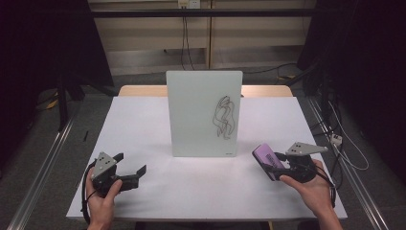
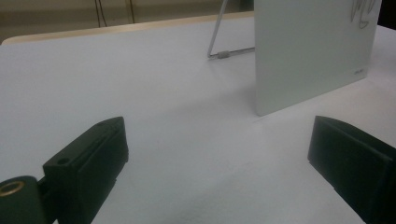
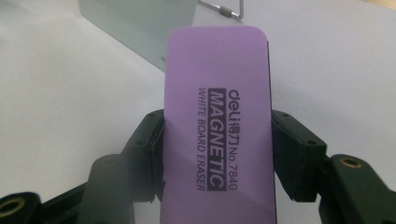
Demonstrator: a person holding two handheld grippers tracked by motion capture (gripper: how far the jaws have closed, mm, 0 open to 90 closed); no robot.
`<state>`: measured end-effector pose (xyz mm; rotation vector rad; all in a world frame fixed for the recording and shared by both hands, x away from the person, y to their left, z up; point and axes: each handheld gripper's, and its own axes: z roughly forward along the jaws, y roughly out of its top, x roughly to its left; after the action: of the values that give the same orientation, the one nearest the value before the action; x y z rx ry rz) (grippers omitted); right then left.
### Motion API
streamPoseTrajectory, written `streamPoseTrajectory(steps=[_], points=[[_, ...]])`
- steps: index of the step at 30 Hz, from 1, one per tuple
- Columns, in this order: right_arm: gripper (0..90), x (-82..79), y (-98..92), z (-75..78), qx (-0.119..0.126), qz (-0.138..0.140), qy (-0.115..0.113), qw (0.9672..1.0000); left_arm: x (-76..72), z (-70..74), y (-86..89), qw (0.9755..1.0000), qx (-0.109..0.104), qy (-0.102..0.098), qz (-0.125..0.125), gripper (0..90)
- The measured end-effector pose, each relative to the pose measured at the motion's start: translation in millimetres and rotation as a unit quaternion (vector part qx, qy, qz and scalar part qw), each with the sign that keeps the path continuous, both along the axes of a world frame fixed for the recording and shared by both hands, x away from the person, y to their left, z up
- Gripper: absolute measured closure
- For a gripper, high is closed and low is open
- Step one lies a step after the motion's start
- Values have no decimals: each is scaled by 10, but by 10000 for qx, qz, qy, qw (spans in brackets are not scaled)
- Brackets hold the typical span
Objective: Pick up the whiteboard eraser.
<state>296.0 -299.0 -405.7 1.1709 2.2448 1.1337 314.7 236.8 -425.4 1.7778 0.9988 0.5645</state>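
the right gripper [image 1: 274, 165] pinches a purple whiteboard eraser [image 1: 265, 161] across its width, long axis pointing up-left toward the scribble [image 1: 225, 116] on the upright whiteboard [image 1: 196, 115] just beyond, while the farther left gripper [image 1: 135, 174] rests spread and empty.

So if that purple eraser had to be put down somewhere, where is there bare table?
Plenty. The white table lies bare left of the standing whiteboard, and in the wide strip between the left gripper and the right gripper, whose fingers clamp the purple eraser. Right of the board is bare too. Behind the board, its wire stand crowds things.
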Motion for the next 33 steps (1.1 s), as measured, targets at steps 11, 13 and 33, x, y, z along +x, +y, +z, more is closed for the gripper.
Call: streamPoseTrajectory(steps=[11,13,33], points=[[418,-5,32,17,306,-102,-330,9989,17,-11,8,10000,-25,58,3,49],[417,6,46,34,388,-135,-394,9984,39,-23,10,9999,-7,100,10,49],[417,-11,167,149,540,-6,-966,9939,62,-27,-28,9999,6,130,-49,49]])
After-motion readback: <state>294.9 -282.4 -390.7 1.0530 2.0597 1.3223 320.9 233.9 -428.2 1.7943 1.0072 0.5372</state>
